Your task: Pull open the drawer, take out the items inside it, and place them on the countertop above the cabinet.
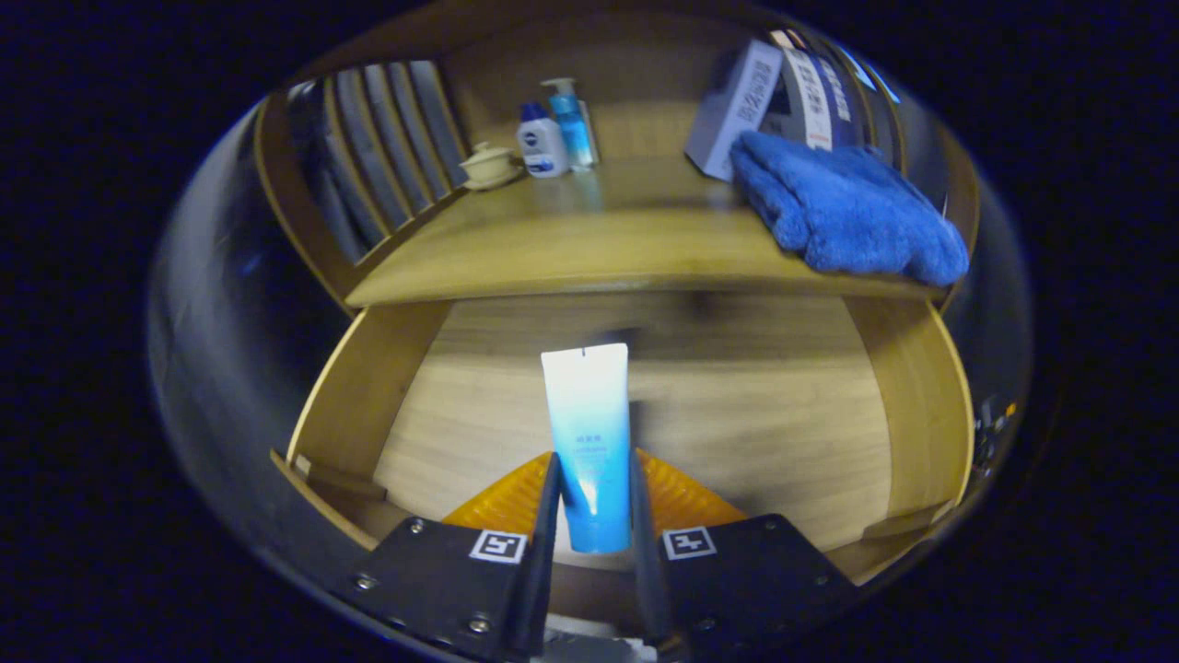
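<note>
Gripper view: one tube (588,433) between jaws.

White-to-blue tube (589,442) stands upright, clamped between tool (592,502) fingers over the open wooden drawer (755,433).

Light wooden cabinet (921,405), slatted side panel (387,147), dim booth, soft glare on wood

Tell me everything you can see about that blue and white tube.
The tube looks like soft plastic, white at its flat crimped end and fading to blue at the other. It points away from the gripper, whose jaws press on its blue end from both sides. It is held over the open wooden drawer, below the countertop.
</note>
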